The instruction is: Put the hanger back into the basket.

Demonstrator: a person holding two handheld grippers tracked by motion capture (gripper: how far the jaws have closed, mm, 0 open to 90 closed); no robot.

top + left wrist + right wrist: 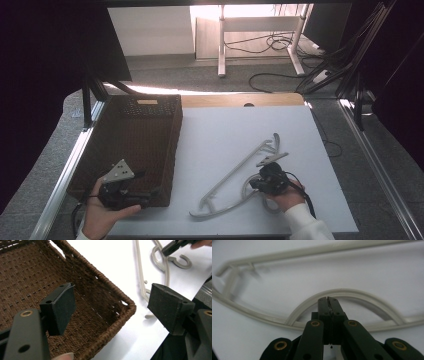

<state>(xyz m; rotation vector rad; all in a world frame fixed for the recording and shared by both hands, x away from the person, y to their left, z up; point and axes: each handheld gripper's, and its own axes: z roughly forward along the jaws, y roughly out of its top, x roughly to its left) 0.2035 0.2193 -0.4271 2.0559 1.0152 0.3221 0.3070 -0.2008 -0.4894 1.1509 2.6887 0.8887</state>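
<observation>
Here, a pale plastic hanger (pixel 235 175) lies flat on the white counter (pixel 300 135), its curved hook loop arching just ahead of the right tool (pixel 328 299), whose jaws are pressed together with nothing between them, tips touching or nearly touching the loop. Off to that tool's left, the left tool (pixel 111 302) hovers over the near corner of a brown wicker basket (pixel 100 290), jaws spread wide and empty, one pad above the basket's floor, the other beyond its rim. A hand (pixel 102 215) holds it.
</observation>
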